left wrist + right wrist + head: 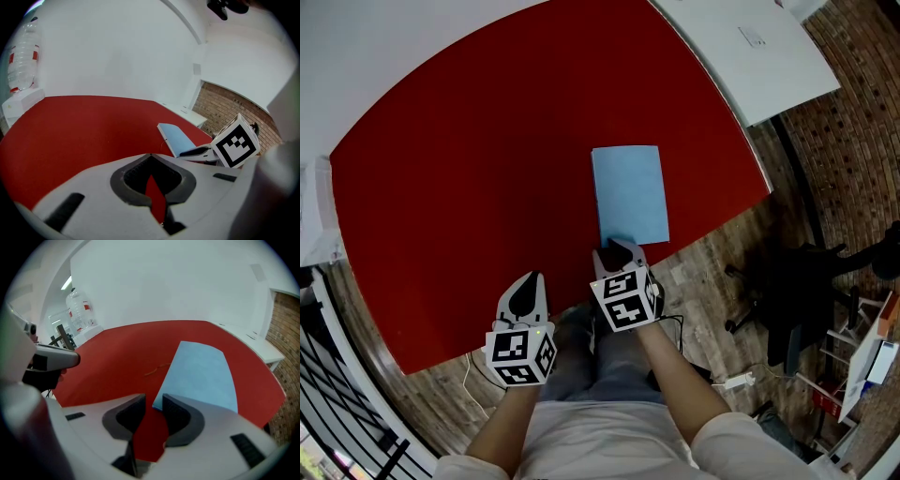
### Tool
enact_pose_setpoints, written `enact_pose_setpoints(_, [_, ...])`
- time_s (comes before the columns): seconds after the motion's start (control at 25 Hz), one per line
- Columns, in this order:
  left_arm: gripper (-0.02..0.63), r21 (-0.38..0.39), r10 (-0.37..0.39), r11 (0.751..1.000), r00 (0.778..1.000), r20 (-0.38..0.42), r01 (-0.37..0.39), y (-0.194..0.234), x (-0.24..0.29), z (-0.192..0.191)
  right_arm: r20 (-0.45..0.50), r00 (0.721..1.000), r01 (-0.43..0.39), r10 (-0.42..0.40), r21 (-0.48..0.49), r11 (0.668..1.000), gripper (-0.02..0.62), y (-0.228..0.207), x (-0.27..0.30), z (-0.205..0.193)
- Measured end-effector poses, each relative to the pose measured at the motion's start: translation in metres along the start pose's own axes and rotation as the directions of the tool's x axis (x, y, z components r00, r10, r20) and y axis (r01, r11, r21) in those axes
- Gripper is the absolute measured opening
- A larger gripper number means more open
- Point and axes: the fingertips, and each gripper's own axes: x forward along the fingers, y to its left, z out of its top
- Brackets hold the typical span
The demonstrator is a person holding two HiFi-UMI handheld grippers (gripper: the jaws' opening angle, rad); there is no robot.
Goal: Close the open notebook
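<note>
A light blue notebook [630, 192] lies closed and flat on the red table [469, 169], near its front right edge. My right gripper [617, 251] sits at the notebook's near short edge. In the right gripper view its jaws [153, 400] stand open with a gap between them, and the notebook's [204, 371] near left corner shows just beyond that gap, untouched by the pads. My left gripper [525, 286] hovers over the table's front edge to the left, apart from the notebook [177, 138]. Its tips [150, 157] meet and hold nothing.
A white desk [759, 56] adjoins the table at the far right. A black office chair [797, 291] stands on the wooden floor to the right. A big water bottle [21, 61] stands beyond the table's far left. A thin thread [157, 370] lies left of the notebook.
</note>
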Motion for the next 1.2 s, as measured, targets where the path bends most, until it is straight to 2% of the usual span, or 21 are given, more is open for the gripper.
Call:
enact_pose_setpoints(0.28, [0.006,0.026,-0.015,1.0,1.0,0.004,0.014,-0.009,-0.007,0.011,0.035,0.999,0.014,-0.015,0.029,0.999,0.091,-0.001,-0.017,0.008])
enact_pose_setpoints(0.52, [0.006,0.078,-0.033,0.996,0.999,0.005,0.032,-0.022,-0.024,0.035,0.095,0.995,-0.01,0.003,0.078,0.997,0.091,0.009,-0.07,0.034])
enact_pose_setpoints(0.72, [0.006,0.101,-0.054,0.993,0.999,-0.002,0.054,-0.045,-0.041,0.046,0.132,0.991,0.013,-0.028,0.11,0.994,0.091,0.001,-0.12,0.039])
enact_pose_setpoints(0.88, [0.006,0.112,-0.098,0.989,0.995,0.006,0.097,-0.075,-0.048,0.055,0.16,0.986,0.033,-0.052,0.116,0.993,0.091,-0.006,-0.152,0.039])
enact_pose_setpoints(1.2, [0.006,0.196,-0.18,0.965,0.983,0.02,0.173,-0.119,-0.061,0.075,0.224,0.971,0.052,-0.083,0.138,0.989,0.091,-0.011,-0.201,0.043])
